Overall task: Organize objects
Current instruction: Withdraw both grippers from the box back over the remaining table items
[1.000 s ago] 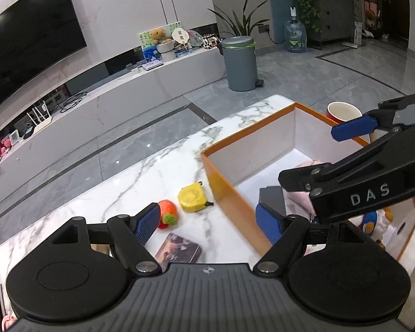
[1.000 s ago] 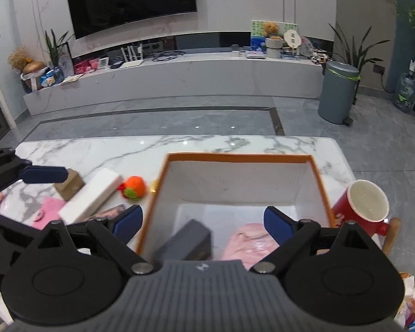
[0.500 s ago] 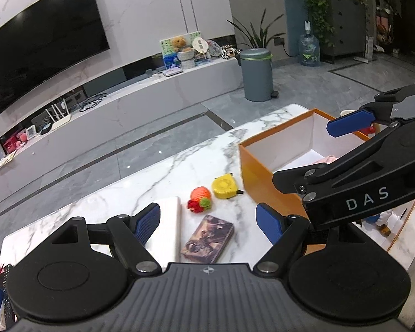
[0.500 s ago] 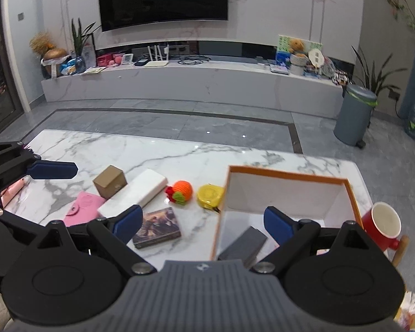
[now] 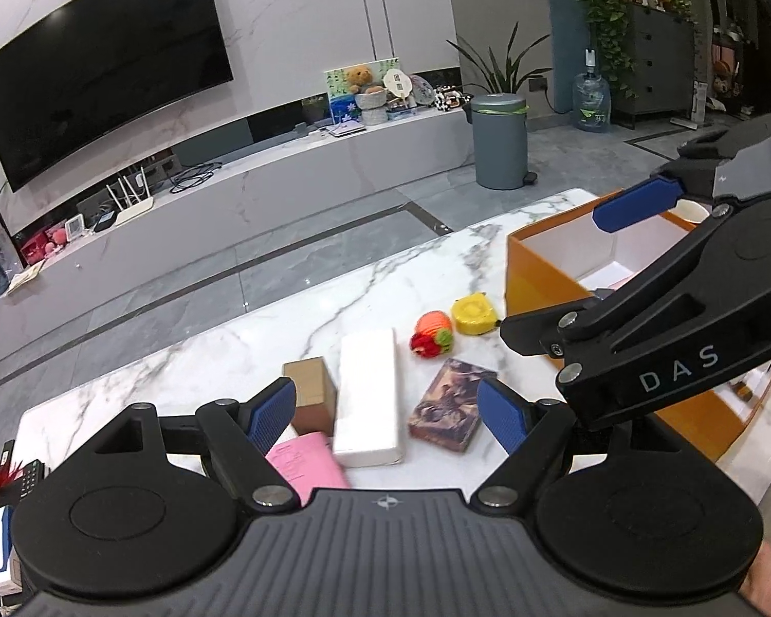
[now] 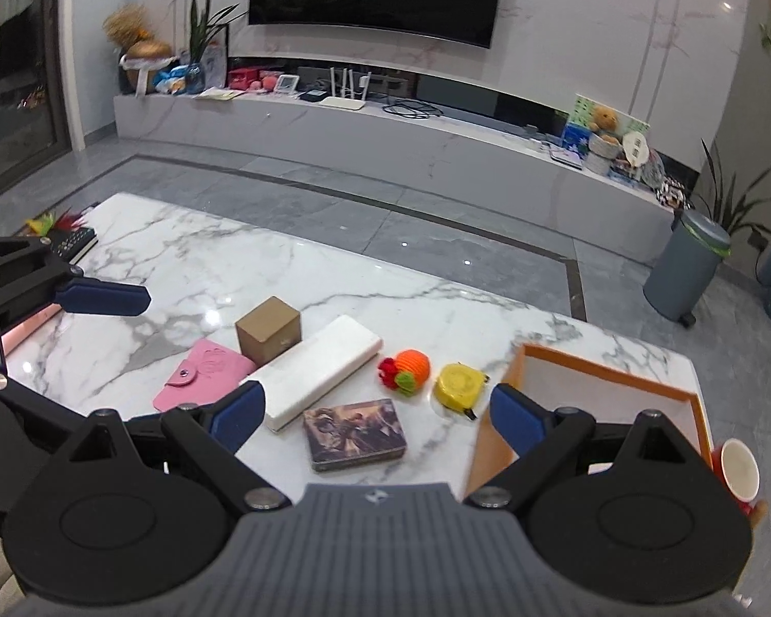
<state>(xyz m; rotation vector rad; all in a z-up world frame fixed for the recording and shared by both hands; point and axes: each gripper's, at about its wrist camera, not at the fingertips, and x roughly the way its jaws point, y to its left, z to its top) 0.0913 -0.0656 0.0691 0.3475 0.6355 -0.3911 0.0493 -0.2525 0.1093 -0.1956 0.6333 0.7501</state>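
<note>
On the marble table lie a brown cube box, a long white box, a pink wallet, a picture-printed box, an orange knitted toy and a yellow tape measure. An orange-rimmed open box stands at the right. My right gripper is open and empty above the picture-printed box. My left gripper is open and empty above the white box and pink wallet. The orange-rimmed box is partly hidden by the right gripper.
A red mug stands right of the orange-rimmed box. A remote and a feathered toy lie at the table's far left corner. A grey bin stands on the floor beyond. The TV console runs along the far wall.
Both grippers have drawn back and swung left from over the orange-rimmed box. The loose objects on the table have come into view. Both stay open.
</note>
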